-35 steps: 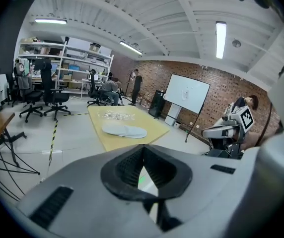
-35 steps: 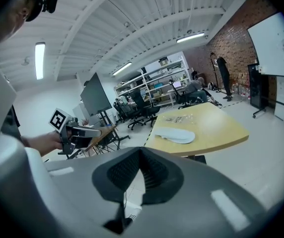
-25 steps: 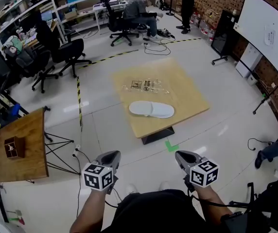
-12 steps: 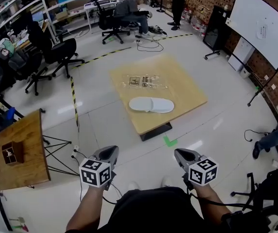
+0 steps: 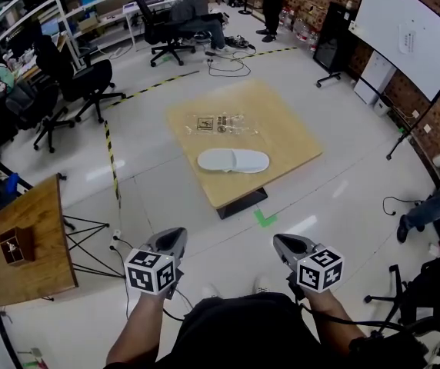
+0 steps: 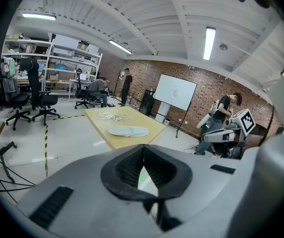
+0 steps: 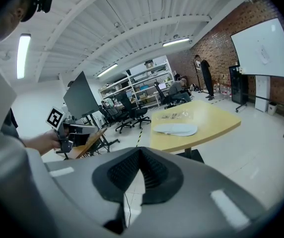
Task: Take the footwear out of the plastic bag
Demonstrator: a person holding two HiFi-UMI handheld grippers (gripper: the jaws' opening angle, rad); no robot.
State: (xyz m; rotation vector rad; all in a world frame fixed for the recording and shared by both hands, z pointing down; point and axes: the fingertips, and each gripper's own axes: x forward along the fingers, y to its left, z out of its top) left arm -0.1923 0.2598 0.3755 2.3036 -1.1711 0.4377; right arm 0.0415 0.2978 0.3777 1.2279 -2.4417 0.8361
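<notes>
A pair of white slippers (image 5: 233,160) lies on the light wooden table (image 5: 289,133), near its front edge. Behind them rests a clear plastic bag (image 5: 221,123) with printed labels, flat and apart from the slippers. The slippers (image 6: 128,131) and the bag (image 6: 109,116) also show in the left gripper view, and the slippers (image 7: 175,129) in the right gripper view. My left gripper (image 5: 171,241) and right gripper (image 5: 282,244) are held low over the floor, well short of the table. Both are shut with nothing between the jaws.
A small wooden side table (image 5: 31,244) with a little box (image 5: 15,246) stands at the left. Cables (image 5: 116,244) trail on the floor near it. Office chairs (image 5: 81,79), shelves and a seated person are at the back. A whiteboard (image 5: 405,33) stands at the right.
The view has shifted forward and tilted a little, so the table and slippers sit slightly higher and more left in the head view. Both grippers keep their place and stay shut.
</notes>
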